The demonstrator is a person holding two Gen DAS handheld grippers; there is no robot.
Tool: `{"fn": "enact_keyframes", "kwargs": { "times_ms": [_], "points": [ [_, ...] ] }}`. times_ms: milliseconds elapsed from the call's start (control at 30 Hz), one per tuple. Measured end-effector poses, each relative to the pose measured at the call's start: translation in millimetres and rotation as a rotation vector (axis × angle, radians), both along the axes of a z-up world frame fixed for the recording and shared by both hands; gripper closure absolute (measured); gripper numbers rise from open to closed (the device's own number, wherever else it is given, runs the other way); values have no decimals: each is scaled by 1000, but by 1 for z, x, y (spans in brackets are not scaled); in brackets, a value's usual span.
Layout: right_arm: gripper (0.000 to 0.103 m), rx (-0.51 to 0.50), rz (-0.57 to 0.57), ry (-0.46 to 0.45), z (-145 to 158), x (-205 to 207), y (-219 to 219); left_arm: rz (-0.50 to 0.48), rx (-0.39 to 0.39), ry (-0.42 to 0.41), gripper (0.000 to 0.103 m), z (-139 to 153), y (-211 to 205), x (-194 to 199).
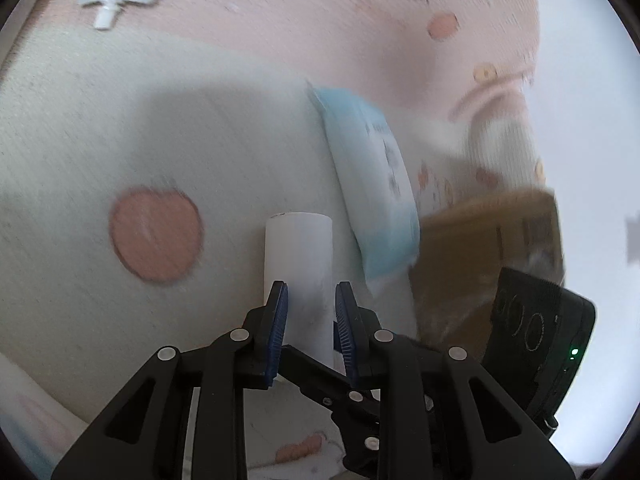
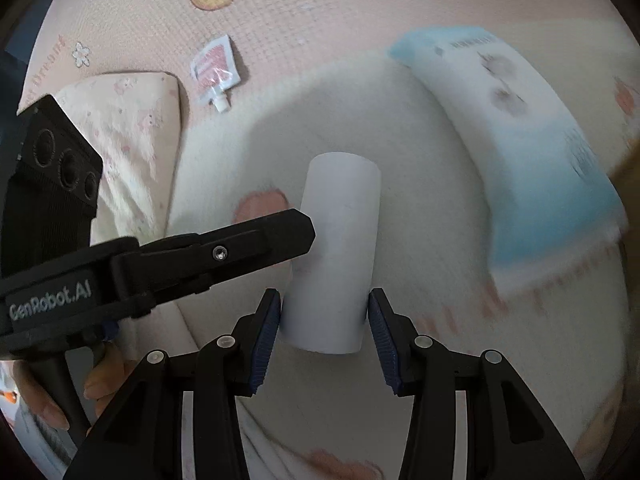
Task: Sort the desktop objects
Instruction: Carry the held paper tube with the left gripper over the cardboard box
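Note:
A white tube (image 1: 298, 264) lies between the blue pads of my left gripper (image 1: 311, 320), which press on both of its sides. The right wrist view shows the same white tube (image 2: 340, 240) with its near end clamped between the pads of my right gripper (image 2: 325, 320). There the left gripper's black finger (image 2: 276, 236) reaches in from the left and meets the tube's side. A blue and white wipes pack (image 1: 376, 184) lies just beyond the tube, also in the right wrist view as the wipes pack (image 2: 520, 148). The scene is motion-blurred.
A small pouch with red print and a white spout (image 2: 214, 72) lies on the pink and cream mat (image 2: 320, 20). A brown cardboard box (image 1: 480, 248) stands at the right. A cream patterned pack (image 2: 128, 140) lies at the left. A hand (image 2: 44, 404) grips the left gripper's handle.

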State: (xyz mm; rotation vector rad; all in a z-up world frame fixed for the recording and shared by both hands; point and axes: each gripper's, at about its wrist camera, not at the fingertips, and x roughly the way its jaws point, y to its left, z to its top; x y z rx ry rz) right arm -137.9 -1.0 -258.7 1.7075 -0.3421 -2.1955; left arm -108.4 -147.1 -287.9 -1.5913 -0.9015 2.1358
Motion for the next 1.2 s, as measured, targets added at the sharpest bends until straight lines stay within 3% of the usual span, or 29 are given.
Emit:
{"fn": "enact_keyframes", "kwargs": {
  "times_ms": [100, 533, 800, 1200],
  "points": [
    [60, 1, -16, -6, 0, 16, 12, -39, -33, 18, 76, 3, 15, 10],
    [60, 20, 6, -25, 1, 65, 28, -28, 11, -41, 76, -5, 33, 50],
    [60, 24, 18, -27, 0, 76, 33, 10, 122, -103, 70, -20, 28, 44],
    [58, -11, -6, -36, -6, 76, 41, 11, 172, -128, 66, -31, 32, 34]
  ]
}}
